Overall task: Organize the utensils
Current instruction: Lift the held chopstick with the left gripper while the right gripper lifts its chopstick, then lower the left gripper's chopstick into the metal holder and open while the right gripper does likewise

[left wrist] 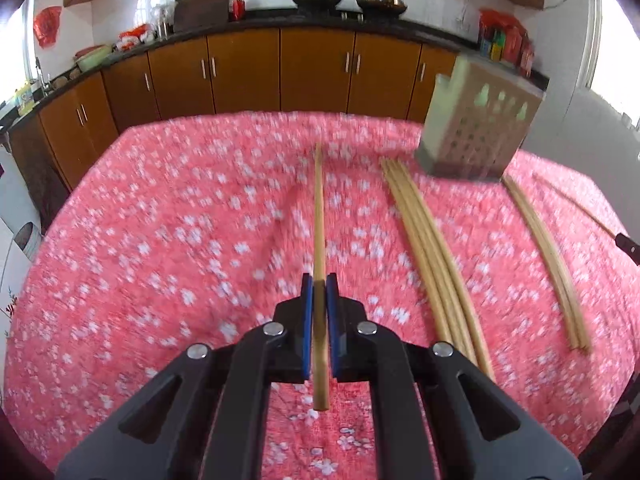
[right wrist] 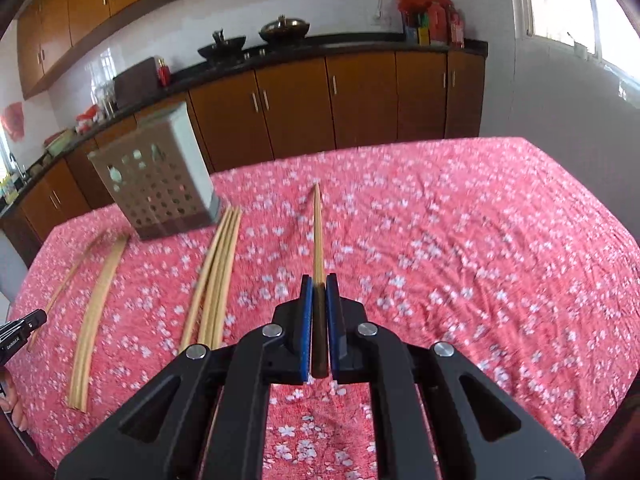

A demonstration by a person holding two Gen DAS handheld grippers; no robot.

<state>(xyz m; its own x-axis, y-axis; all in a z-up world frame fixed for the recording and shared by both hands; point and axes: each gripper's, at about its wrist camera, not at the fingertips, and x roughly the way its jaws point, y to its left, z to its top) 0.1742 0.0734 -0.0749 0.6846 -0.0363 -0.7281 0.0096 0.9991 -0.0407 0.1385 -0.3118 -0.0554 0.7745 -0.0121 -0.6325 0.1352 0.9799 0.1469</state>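
Chopsticks are being picked up: left gripper [left wrist: 319, 280] pinches 1 chopstick [left wrist: 319, 216], right gripper [right wrist: 319, 282] pinches chopsticks [right wrist: 317, 236]. Next, probably carry them to the holder [left wrist: 476, 124].

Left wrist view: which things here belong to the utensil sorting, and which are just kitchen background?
Job:
- chopstick clamped in the left gripper
- chopstick clamped in the right gripper
- bundle of four on the cloth
- pair farther right
- perforated holder

Lying about:
- woks on the counter
- cutting board
- red packets
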